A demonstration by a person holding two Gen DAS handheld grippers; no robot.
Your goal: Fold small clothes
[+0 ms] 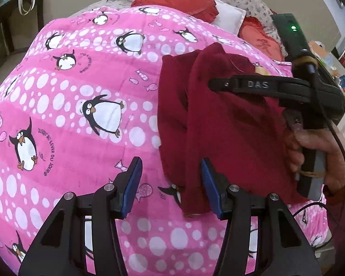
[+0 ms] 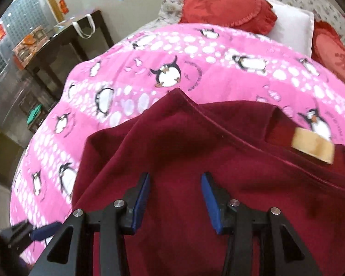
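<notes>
A dark red garment [image 1: 225,128] lies bunched on the pink penguin quilt [image 1: 69,105], with a tan tag [image 2: 312,146] near its collar. My left gripper [image 1: 171,179] is open and empty, its blue pads just short of the garment's left lower edge. My right gripper [image 2: 174,195] is open above the garment [image 2: 195,161], fingers spread over the cloth with nothing between them. In the left wrist view the right gripper's black body [image 1: 276,87] hovers over the garment's right side, held by a hand [image 1: 315,151].
Red heart cushions [image 2: 227,9] and a white pillow [image 2: 289,23] lie at the bed's far end. A dark side table [image 2: 64,39] with a white-handled bag stands left of the bed. The left gripper's tip [image 2: 46,228] shows at lower left of the right wrist view.
</notes>
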